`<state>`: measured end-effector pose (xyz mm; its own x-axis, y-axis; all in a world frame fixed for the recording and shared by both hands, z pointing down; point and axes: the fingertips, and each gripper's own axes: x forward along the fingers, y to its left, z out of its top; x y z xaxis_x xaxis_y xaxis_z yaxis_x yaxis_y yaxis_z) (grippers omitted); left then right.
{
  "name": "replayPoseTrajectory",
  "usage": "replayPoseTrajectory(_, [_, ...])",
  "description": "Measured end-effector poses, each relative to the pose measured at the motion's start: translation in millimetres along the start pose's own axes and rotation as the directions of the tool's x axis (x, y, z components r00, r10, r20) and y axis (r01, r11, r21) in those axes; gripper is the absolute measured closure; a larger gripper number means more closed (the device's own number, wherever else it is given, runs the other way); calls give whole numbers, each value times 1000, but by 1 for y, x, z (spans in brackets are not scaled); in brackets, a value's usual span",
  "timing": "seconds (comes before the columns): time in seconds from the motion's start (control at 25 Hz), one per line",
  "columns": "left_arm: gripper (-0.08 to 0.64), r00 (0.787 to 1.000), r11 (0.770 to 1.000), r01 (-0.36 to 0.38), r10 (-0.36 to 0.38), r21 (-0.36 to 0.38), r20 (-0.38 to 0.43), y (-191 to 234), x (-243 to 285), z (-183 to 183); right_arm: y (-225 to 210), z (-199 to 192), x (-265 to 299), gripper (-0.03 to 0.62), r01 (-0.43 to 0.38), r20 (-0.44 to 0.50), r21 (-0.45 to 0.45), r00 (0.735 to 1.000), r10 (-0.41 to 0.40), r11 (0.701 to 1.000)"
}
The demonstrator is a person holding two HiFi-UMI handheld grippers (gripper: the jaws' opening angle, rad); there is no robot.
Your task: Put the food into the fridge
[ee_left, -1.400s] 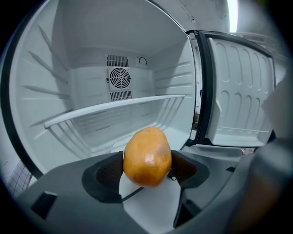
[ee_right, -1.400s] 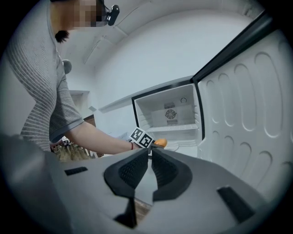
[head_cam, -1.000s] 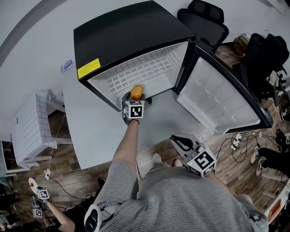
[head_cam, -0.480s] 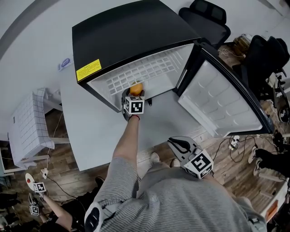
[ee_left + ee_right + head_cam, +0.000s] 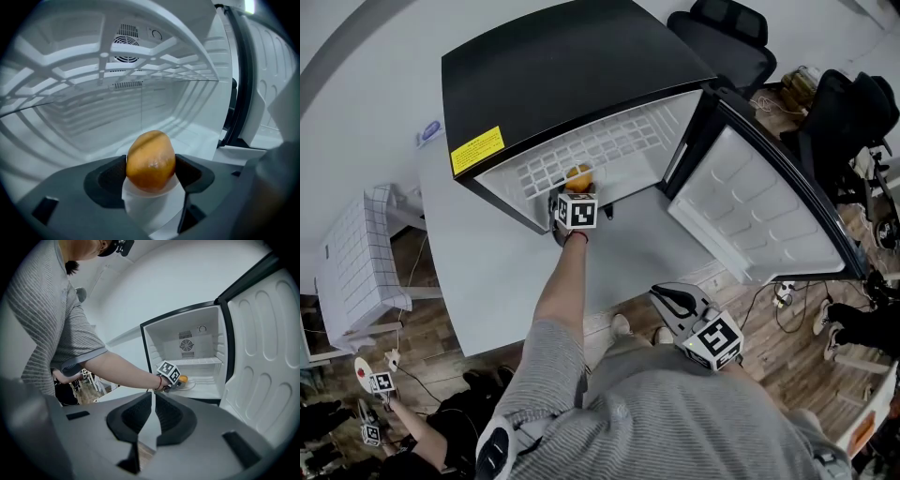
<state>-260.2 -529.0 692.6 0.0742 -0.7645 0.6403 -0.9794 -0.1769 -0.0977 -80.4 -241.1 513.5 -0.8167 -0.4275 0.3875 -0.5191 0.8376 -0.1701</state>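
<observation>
A black mini fridge (image 5: 562, 66) lies open on a grey table (image 5: 487, 272), its door (image 5: 750, 206) swung out to the right. My left gripper (image 5: 578, 186) reaches just inside the white compartment (image 5: 140, 108), shut on a round orange food item (image 5: 151, 159). Something white and plate-like (image 5: 190, 385) shows under the food (image 5: 183, 378). My right gripper (image 5: 672, 298) hangs low near my body, well short of the fridge. Its jaws (image 5: 153, 413) are shut with nothing between them.
A wire shelf (image 5: 93, 61) spans the upper part of the compartment, with a fan grille (image 5: 185, 344) on the back wall. Black office chairs (image 5: 722, 37) stand behind the fridge. A white grid crate (image 5: 361, 253) sits to the left. Cables run over the wooden floor (image 5: 787, 291).
My left gripper has pushed forward a little, carrying the orange food from the fridge's front edge into the compartment. The right gripper has stayed about where it was.
</observation>
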Motion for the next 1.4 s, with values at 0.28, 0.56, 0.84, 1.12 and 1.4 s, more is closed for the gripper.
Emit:
replayPoseTrajectory(0.28, [232,999,999,-20,21,37,-32,2,3,1,-3,-3,-3,577,18,-9,3,1000,-18,1000])
replayPoseTrajectory(0.56, [232,1000,998,-17,18,58,-19,1,6,0,-5,-5,-3,577,32,9,19,999,-32,999])
replayPoseTrajectory(0.84, [229,1000,995,6,-7,98,9,-4,3,6,0,-1,-4,577,20,-9,-10,1000,-20,1000])
replayPoseTrajectory(1.12, [221,1000,992,-5,5,123,6,-2,-1,6,0,-1,-7,577,25,4,-2,1000,-25,1000])
replayPoseTrajectory(1.4, [221,999,991,-33,28,128,42,-2,-16,15,4,0,-8,577,15,17,-4,1000,-15,1000])
